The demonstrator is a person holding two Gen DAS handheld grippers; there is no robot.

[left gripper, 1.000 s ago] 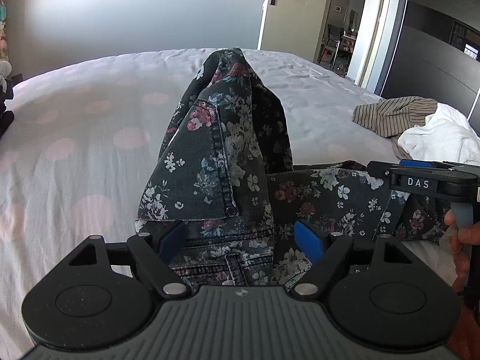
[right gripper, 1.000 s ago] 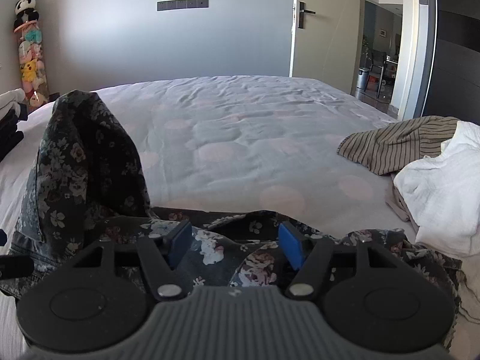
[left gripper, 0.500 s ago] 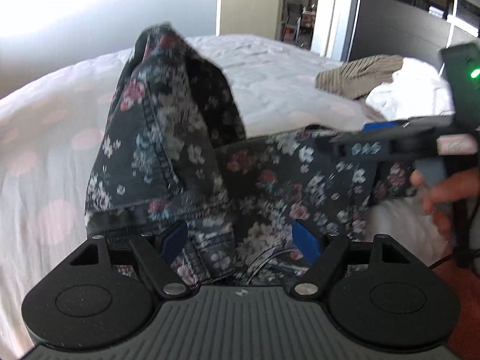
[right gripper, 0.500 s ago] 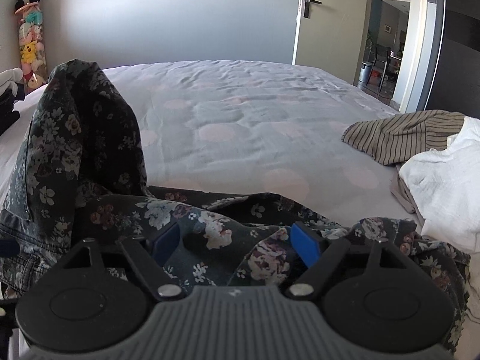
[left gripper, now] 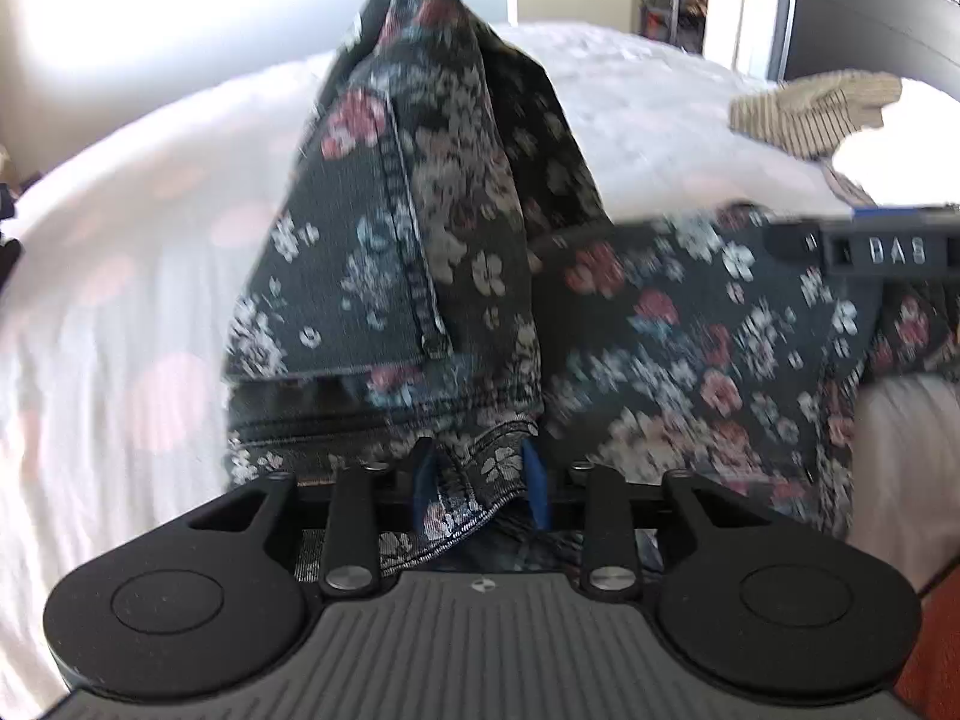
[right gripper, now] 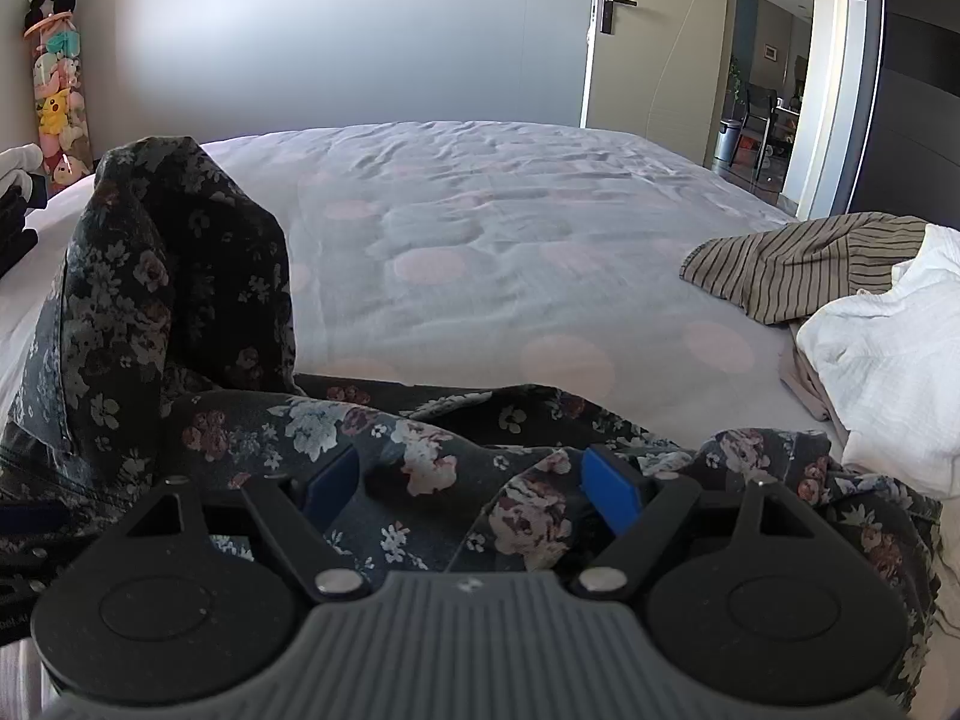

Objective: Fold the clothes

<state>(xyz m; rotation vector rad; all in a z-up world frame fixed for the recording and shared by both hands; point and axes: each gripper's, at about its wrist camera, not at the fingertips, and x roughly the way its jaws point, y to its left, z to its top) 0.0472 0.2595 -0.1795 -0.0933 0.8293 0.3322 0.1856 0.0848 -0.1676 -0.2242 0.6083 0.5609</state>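
1. Floral denim garment (left gripper: pixel 420 228): dark cloth printed with pink and white flowers, lying on the near part of the bed (right gripper: pixel 510 228). One part stands up in a peak at 11 o'clock in the right wrist view; the rest spreads low across the foreground.
2. Left gripper (left gripper: pixel 480 480): jaws narrow and closing, with a bunched hem of the garment between the blue pads (left gripper: pixel 536 480); the cloth fills the gap and touches both pads. This view is blurred.
3. Right gripper (right gripper: pixel 474 480): jaws wide, blue pads (right gripper: pixel 612 486) well apart, with garment folds lying between and below them; no pad presses on the cloth.
4. The right gripper also shows in the left wrist view at 3 o'clock, as a black bar lettered "DAS" above the spread cloth.
5. Striped cloth (right gripper: pixel 798 264) and white cloth (right gripper: pixel 888 360): heaped together at 3 o'clock on the bed, the white one just beside the garment's right edge.
6. Open door (right gripper: pixel 654 48) at 1 o'clock; stacked plush toys (right gripper: pixel 57 78) at 10 o'clock.
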